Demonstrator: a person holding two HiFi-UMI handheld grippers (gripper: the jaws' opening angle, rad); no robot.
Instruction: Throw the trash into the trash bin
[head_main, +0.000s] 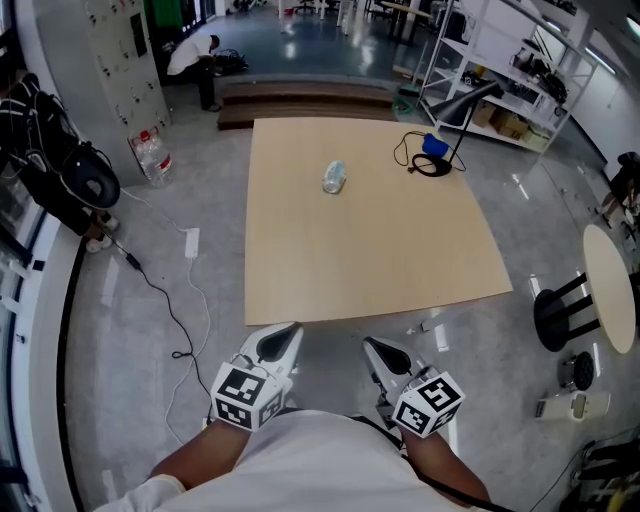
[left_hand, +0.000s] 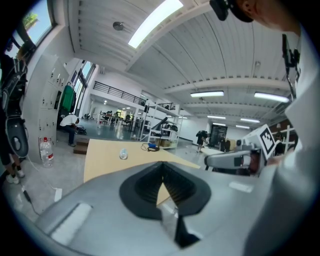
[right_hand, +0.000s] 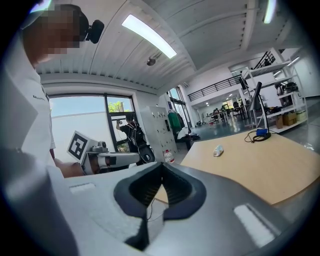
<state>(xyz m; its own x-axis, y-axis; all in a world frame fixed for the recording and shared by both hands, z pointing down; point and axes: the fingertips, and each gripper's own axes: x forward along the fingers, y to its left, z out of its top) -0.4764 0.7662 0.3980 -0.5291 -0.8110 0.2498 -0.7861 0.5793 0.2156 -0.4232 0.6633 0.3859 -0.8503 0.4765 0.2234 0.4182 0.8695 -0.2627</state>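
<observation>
one worktop (head_main: 370, 250) lies just ahead of both claws. left claw (head_main: 288, 332) and right claw (head_main: 373, 346), each pressed together and empty, hang short of its near edge, probably idle because the trash (head_main: 334, 177), a crumpled bottle, lies well ahead, beyond reach.

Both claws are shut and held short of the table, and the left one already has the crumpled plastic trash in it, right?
Not quite. The left gripper view shows the left claw shut on nothing; the crumpled plastic trash lies out on the table. The rest holds: the right claw is shut too, both short of the table.
</observation>
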